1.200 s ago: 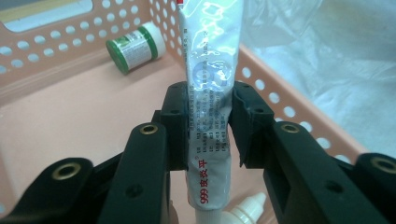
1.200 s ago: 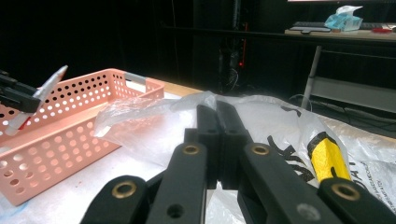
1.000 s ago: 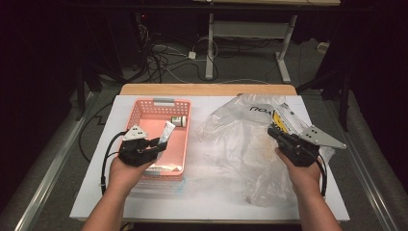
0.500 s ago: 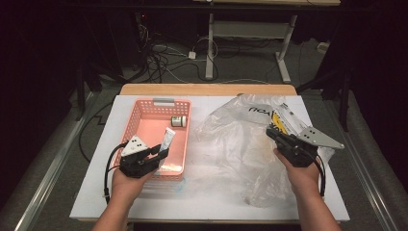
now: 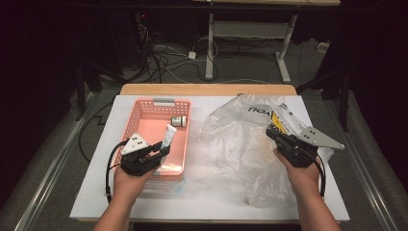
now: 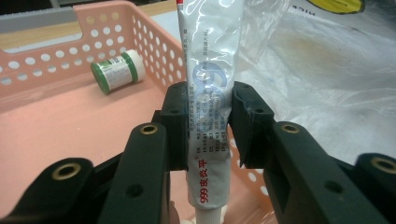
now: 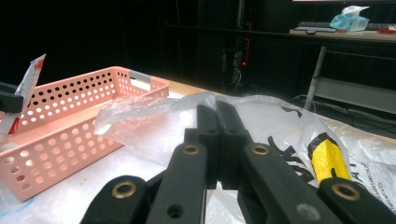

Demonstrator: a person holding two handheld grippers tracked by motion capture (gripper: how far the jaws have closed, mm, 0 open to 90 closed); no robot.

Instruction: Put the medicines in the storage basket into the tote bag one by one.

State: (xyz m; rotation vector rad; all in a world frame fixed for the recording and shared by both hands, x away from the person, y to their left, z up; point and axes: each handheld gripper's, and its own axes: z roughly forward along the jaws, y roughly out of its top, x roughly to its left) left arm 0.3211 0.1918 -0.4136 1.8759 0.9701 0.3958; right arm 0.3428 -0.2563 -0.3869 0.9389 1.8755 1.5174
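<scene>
My left gripper is shut on a white tube with red print, held over the near right part of the pink perforated basket. In the left gripper view the pads clamp the tube across its middle, cap end toward me. A small green-and-white bottle lies on its side in the basket. My right gripper is shut on the film of a clear plastic bag at its right side. The bag rises to the tips of that gripper.
A yellow packet lies inside the bag near my right gripper, seen as a yellow shape. The basket wall stands left of the bag. A white sheet covers the table; cables and desk legs lie on the floor beyond.
My left gripper has drawn back a little toward the person with the tube still in it. The right gripper and bag have stayed put.
</scene>
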